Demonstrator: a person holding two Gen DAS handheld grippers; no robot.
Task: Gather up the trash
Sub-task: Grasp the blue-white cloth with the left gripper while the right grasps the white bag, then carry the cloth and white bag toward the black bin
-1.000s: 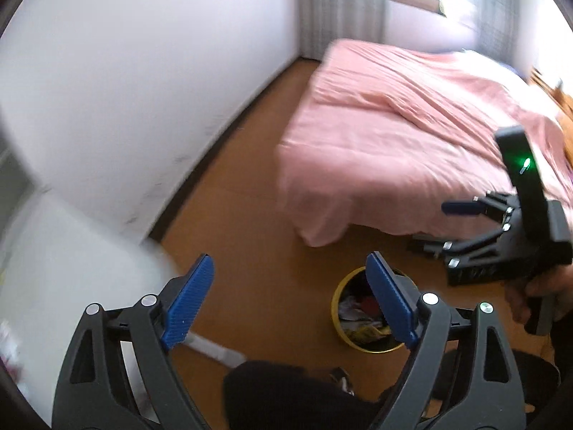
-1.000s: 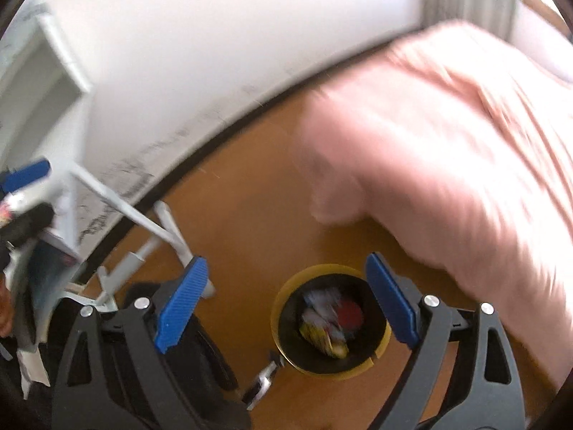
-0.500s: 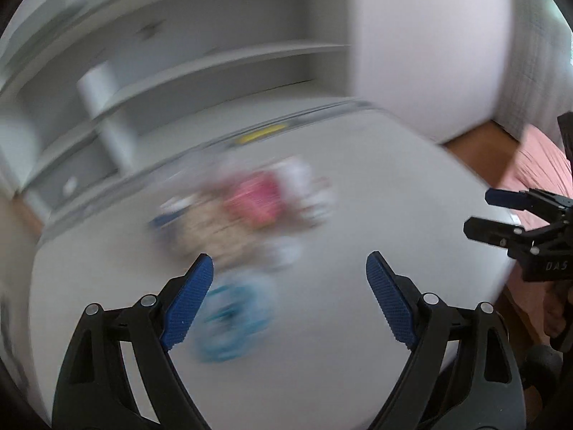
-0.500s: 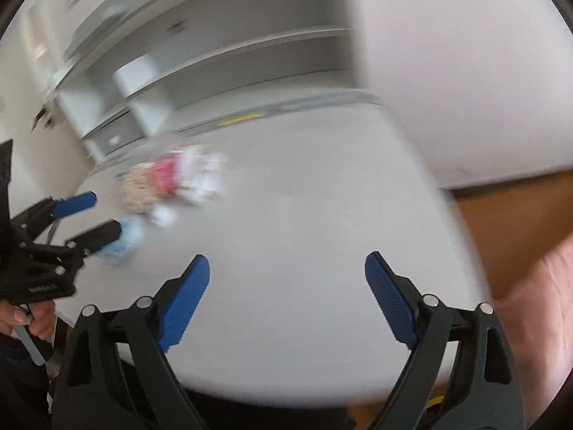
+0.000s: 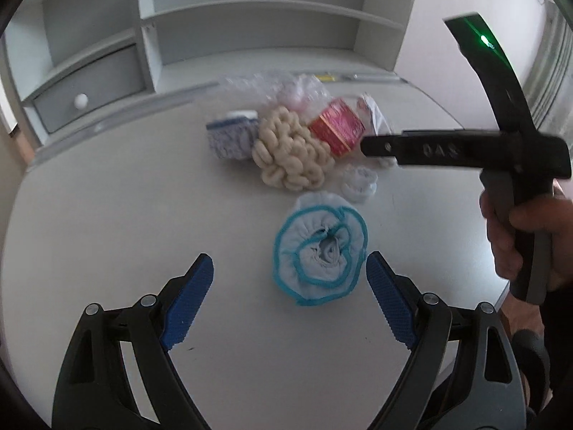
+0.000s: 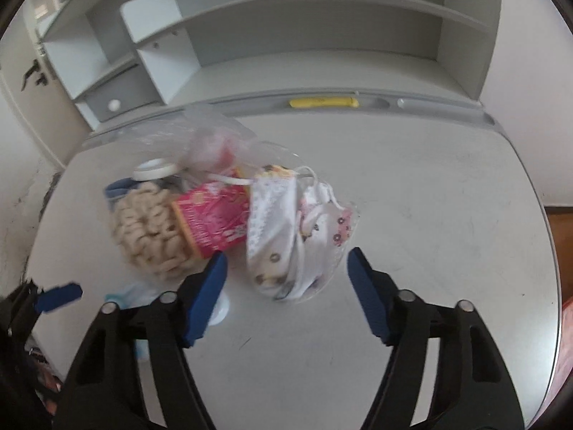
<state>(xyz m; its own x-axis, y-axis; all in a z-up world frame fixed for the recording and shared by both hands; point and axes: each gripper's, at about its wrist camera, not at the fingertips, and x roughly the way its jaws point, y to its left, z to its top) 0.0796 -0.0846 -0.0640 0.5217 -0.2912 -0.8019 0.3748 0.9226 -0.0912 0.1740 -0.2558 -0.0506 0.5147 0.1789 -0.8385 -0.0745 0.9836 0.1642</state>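
Observation:
A pile of trash lies on the white desk (image 5: 107, 215). In the left wrist view I see a crumpled light-blue cover with a teal rim (image 5: 320, 249), a beige knotted bundle (image 5: 290, 148), a red-pink box (image 5: 336, 130), a blue patterned pack (image 5: 232, 136) and a small white wad (image 5: 358, 182). My left gripper (image 5: 290, 301) is open, with the blue cover just ahead between its fingers. My right gripper (image 6: 286, 283) is open over a clear bag of printed white masks (image 6: 297, 236), next to the pink box (image 6: 211, 218) and beige bundle (image 6: 147, 229).
A white shelf unit (image 6: 322, 36) with a small drawer (image 5: 86, 93) stands behind the desk. A yellow pen (image 6: 324, 102) lies in the desk's rear groove. A clear plastic bag (image 6: 204, 136) sits behind the pile. The desk edge drops off at the right, with brown floor (image 6: 558, 229) beyond.
Both grippers swung from the floor bin and bed up to the desk. They have come down close to the trash pile, still open.

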